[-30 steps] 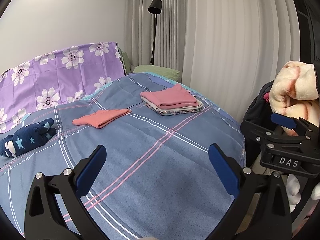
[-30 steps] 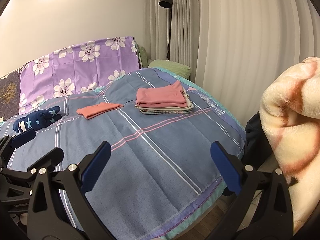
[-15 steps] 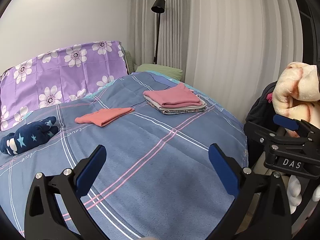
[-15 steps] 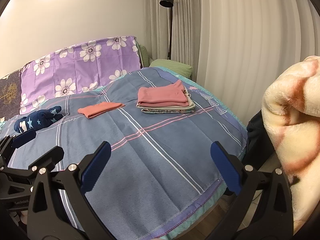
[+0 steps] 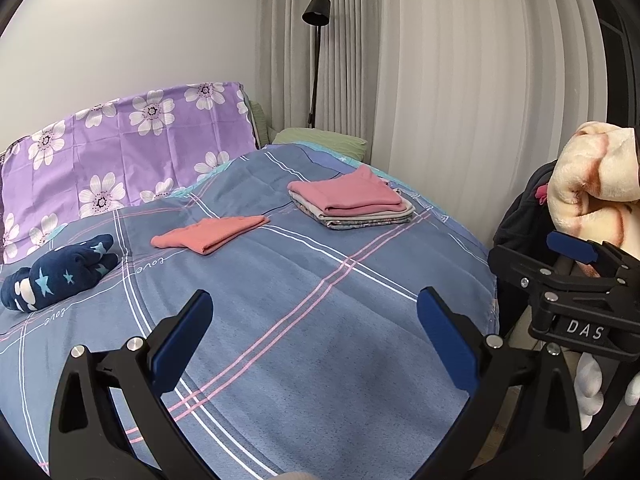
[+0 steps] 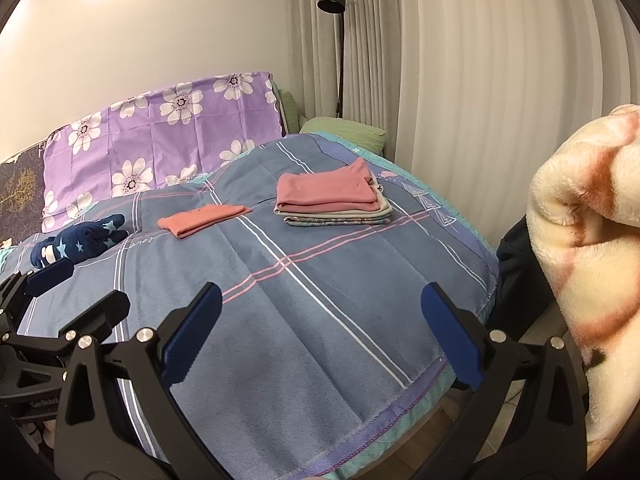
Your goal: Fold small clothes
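On the blue plaid bedspread [image 5: 304, 320] [image 6: 320, 312] lies a salmon garment [image 5: 210, 233] [image 6: 204, 219], folded flat. To its right sits a stack of folded clothes [image 5: 350, 202] [image 6: 334, 199] with a pink piece on top. A bunched navy star-print garment [image 5: 58, 272] [image 6: 78, 242] rests at the left. My left gripper [image 5: 314, 334] hangs open over the near part of the bed, holding nothing. My right gripper [image 6: 320, 330] is open and empty too, near the bed's foot edge. Each gripper shows at the side of the other's view.
A purple flowered pillow [image 5: 120, 148] [image 6: 160, 136] and a green pillow [image 5: 324, 140] [image 6: 344, 130] lie at the head. A black floor lamp [image 5: 316, 52] [image 6: 338, 40] stands by grey curtains. A fluffy cream blanket [image 5: 592, 188] [image 6: 588, 248] over dark clothing sits right of the bed.
Both views have shifted slightly; the clothes sit a little lower and further right in the left wrist view. The jaws stay open and no garment has moved.
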`<state>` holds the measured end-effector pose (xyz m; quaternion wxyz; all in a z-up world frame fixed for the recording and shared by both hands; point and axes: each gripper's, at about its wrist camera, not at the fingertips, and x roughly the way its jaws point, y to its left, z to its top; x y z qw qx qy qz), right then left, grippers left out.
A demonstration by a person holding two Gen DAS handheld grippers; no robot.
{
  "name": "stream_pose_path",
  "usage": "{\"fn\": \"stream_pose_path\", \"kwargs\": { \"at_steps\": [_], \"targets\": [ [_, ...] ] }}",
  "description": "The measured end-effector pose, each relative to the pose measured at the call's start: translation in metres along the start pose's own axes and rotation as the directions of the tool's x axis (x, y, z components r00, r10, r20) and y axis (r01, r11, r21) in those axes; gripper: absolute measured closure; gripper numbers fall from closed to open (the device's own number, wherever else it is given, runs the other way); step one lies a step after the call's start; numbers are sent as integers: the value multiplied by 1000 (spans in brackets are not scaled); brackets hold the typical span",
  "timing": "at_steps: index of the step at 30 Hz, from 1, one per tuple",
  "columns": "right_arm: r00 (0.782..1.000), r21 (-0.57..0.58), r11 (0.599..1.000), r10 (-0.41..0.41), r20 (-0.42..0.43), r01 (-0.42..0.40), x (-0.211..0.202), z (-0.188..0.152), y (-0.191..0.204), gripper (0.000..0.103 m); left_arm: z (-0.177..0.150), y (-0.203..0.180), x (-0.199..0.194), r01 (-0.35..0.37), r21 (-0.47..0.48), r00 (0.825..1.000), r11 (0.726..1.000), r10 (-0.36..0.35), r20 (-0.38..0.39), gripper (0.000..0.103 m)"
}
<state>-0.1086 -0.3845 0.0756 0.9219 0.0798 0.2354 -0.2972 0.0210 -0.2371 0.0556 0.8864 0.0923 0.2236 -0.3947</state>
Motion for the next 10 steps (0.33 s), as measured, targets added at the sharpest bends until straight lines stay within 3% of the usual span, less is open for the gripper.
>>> {"fn": "stream_pose_path", "kwargs": {
  "at_steps": [10],
  "targets": [
    [1000, 2, 1000, -1, -2, 1, 1, 1, -1, 2, -3, -2, 2, 0, 4, 1000, 1000, 0, -6, 1]
  ]
}}
